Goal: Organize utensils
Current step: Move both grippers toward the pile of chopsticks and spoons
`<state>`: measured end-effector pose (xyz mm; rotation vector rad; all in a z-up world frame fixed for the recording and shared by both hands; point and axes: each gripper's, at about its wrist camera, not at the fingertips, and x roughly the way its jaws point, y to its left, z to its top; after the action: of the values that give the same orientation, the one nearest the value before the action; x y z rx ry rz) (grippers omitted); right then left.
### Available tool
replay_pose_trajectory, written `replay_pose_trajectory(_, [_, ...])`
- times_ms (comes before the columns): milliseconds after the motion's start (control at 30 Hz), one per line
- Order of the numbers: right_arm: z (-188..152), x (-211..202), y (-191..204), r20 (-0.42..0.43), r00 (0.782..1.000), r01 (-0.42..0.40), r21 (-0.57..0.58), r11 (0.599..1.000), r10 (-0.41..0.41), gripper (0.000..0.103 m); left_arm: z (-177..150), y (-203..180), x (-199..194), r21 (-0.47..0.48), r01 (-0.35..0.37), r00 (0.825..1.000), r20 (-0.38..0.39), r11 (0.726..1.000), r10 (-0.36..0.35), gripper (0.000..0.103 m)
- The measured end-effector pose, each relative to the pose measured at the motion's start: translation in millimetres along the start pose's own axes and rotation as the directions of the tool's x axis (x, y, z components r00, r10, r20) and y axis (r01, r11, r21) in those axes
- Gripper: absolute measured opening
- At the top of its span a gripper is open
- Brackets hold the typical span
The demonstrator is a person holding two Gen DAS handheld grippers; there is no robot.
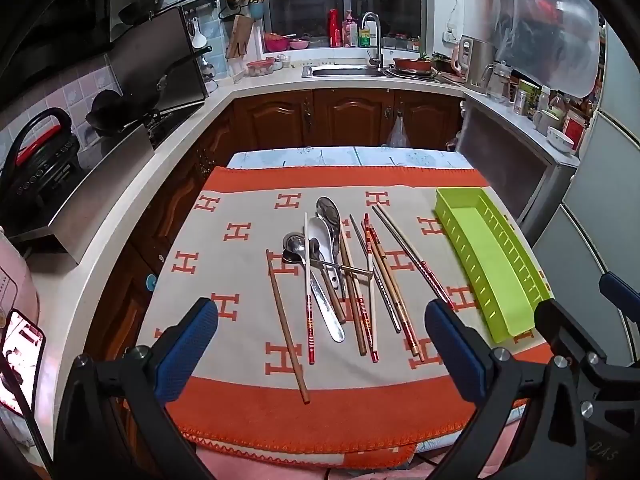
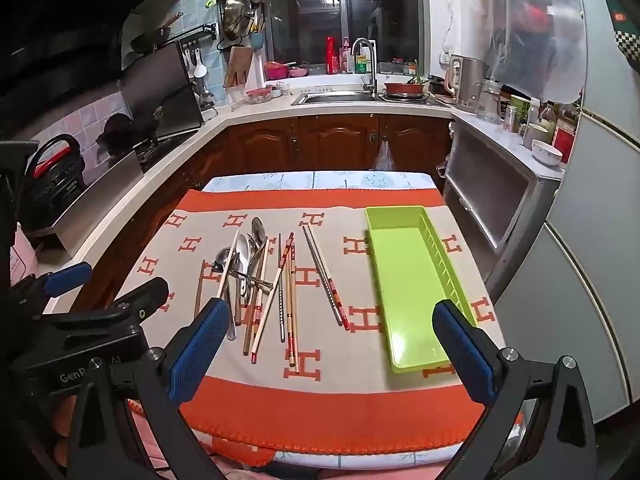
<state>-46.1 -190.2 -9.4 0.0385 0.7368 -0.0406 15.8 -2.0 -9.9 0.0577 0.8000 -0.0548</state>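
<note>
Utensils (image 1: 336,276) sit mid-desk in a loose heap on the orange-and-grey cloth (image 1: 240,400): metal spoons (image 1: 328,210) and a white spoon (image 1: 324,236) crossed under and over chopsticks (image 1: 370,288). One brown chopstick (image 1: 286,328) lies apart on the left, a metal pair (image 2: 326,276) apart on the right.

Risk, as I read it: the sticks overlap, so a pinch may grab two or drag a neighbour; thin round shafts on soft cloth can roll or slip out of the pads; spoons may tip the pile.

Green tray (image 2: 412,280) lies right of the heap, nothing in it.

Left claw (image 1: 320,354) and right claw (image 2: 332,350) both gape wide, holding nothing, hovering short of the pile.
</note>
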Motion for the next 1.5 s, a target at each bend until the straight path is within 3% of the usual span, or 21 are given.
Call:
replay_pose_trajectory(600, [33.4,21.2,18.8,0.034,0.999,0.021,-0.085,0.996,-0.018,0.102,24.5,12.0,13.3,-0.001,-0.011,0.999,0.042,1.0,0.011,0.102])
replay_pose_trajectory(767, [42.7,27.9,25.2,0.025,1.0,0.02,-0.099,0.995,-0.017,0.098,28.9,16.5,17.5,-0.008,0.0,0.999,0.044,1.0,0.001,0.102])
replay_pose_trajectory(900, [44.5,39.4,28.6,-0.003,1.0,0.005,-0.106,0.994,-0.006,0.084,30.1,17.4,20.8,-0.002,0.004,0.999,0.046,1.0,-0.004,0.102])
replay_pose_trajectory(1500, [52.4,56.8,25.9,-0.015,1.0,-0.009,-0.1,0.995,0.008,0.083,30.4,18.9,29.0,-0.007,0.056,0.998,0.014,0.998,-0.056,0.102])
